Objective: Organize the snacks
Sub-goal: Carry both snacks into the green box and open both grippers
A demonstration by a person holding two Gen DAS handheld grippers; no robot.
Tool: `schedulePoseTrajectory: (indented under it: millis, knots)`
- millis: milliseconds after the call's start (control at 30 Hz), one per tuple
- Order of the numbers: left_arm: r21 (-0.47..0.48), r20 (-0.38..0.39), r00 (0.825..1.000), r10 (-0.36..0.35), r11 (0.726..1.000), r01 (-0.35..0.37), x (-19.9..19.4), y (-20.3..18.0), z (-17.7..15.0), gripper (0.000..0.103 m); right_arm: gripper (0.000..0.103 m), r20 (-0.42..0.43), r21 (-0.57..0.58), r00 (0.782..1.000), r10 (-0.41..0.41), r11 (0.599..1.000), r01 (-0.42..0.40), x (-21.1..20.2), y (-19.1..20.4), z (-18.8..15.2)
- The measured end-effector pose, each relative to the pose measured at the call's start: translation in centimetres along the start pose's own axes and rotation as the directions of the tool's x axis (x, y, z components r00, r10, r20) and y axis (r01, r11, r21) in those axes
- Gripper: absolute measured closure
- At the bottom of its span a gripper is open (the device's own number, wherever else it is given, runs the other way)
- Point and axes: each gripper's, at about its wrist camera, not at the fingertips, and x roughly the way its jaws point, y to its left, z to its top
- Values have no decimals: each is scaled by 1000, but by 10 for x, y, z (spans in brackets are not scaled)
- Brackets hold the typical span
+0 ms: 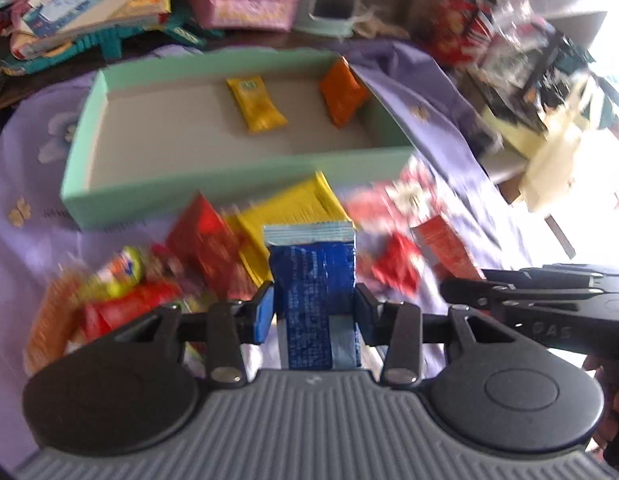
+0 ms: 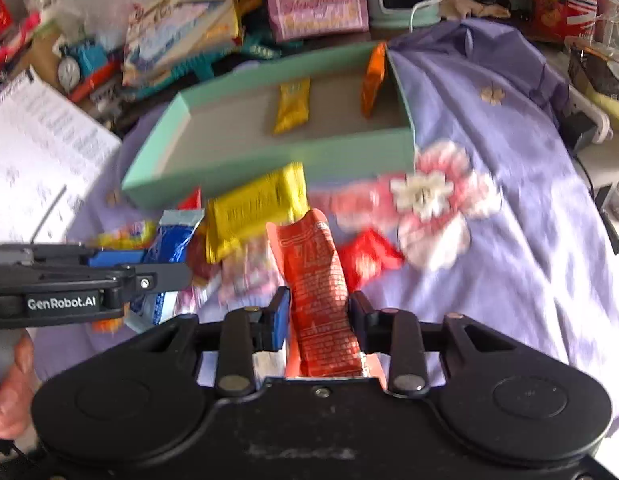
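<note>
1. A blue snack packet (image 1: 313, 280) is being held in the left gripper (image 1: 313, 312); the jaws are being kept narrowed onto its sides, with its crimped pale end pointing forward, clear of the pile.
2. An orange-red snack packet (image 2: 319, 292) is being gripped the same way in the right gripper (image 2: 319, 316), the pads being pressed on either side of its lower half while its top flops slightly forward.
3. Both packets are being carried just above the loose snack pile (image 1: 213, 248) on the purple cloth (image 2: 489, 240), short of the mint-green tray (image 1: 237, 184).
4. The tray is being treated, by judgement, as the destination: a yellow packet (image 1: 255, 104) is lying on its floor and an orange packet (image 1: 343, 90) is leaning at its far right wall.
5. To do this step well, each grip is best being kept steady, since the soft wrappers are likely being held only by friction and could slide out if loosened.
6. The near wall of the tray is best being cleared with the dangling packet ends lifted over it, not dragged against it.
7. The two grippers are being worked close side by side, so separate open patches of tray floor are best being aimed at, left of the yellow packet and between the two packets.
8. Release is best being delayed until each packet is low over the floor.
</note>
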Motion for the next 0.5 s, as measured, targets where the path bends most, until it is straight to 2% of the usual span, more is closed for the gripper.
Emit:
schedulePoseTrajectory:
  millis: [300, 500]
  knots:
    - [-39, 95, 994, 53, 998, -50, 11, 19, 92, 62, 71, 80, 71, 996, 25, 997, -31, 26, -6, 104]
    - [-69, 91, 994, 57, 996, -51, 45, 29, 139, 62, 71, 90, 76, 996, 6, 997, -13, 64, -6, 154]
